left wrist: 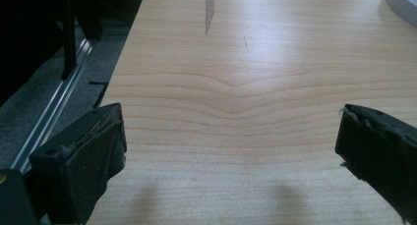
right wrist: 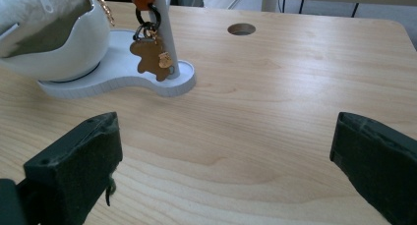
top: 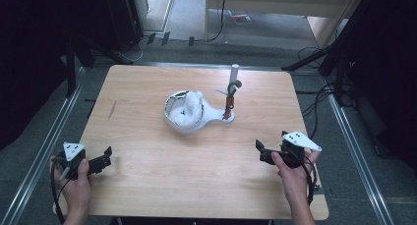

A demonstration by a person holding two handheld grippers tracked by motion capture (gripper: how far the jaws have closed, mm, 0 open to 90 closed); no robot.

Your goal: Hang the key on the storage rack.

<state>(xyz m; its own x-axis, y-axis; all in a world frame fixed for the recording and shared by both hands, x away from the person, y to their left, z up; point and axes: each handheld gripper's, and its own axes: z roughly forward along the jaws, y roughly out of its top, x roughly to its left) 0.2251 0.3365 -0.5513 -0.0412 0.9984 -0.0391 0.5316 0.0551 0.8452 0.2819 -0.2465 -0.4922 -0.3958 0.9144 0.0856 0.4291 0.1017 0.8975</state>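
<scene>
Pale wooden table point(top: 147, 102) carries a white stand point(top: 196, 118) with a hanging keychain point(top: 228, 107) near its middle. Left gripper point(top: 105, 158) and right gripper point(top: 259, 149) hover spread and empty near the front corners, well apart from it.

1. A lab or recording studio, not a home: the bare wooden worktop point(top: 147, 136) stands alone on grey carpet.
2. Metal floor rails point(top: 42, 151) run along both sides.
3. Black stands point(top: 339, 53) and loose cables point(top: 314, 102) crowd the dark edges.
</scene>
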